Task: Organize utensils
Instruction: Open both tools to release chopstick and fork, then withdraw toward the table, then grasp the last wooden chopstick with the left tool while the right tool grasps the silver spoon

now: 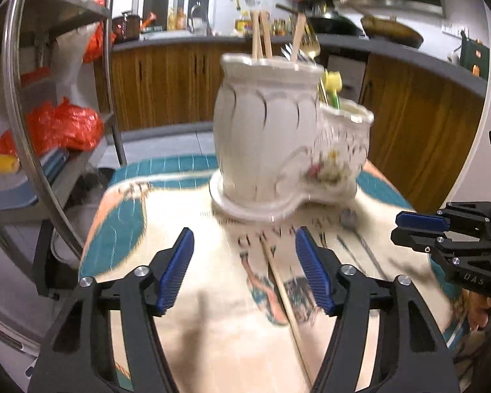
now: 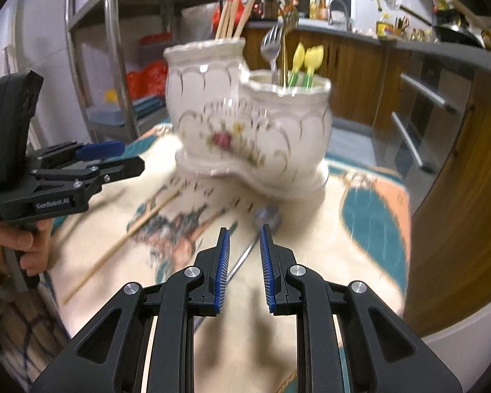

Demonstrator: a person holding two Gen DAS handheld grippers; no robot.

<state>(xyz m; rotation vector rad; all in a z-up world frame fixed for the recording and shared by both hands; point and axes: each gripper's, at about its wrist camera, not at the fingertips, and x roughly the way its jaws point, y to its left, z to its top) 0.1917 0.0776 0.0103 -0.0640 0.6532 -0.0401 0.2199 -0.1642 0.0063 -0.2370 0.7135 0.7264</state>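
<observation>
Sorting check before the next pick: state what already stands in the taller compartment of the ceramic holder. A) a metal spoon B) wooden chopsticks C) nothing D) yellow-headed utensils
B: wooden chopsticks rise from the taller compartment of the ceramic holder, while the fork and the yellow-headed utensils stand in the shorter one.

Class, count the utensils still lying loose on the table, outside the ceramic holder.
2. A wooden chopstick lies on the tablecloth left of the right gripper, and a metal spoon lies just ahead of its jaws. Blur may hide others.

Black left gripper [image 1: 245,245], blue ribbed pads [image 1: 176,270], silver screws
</observation>
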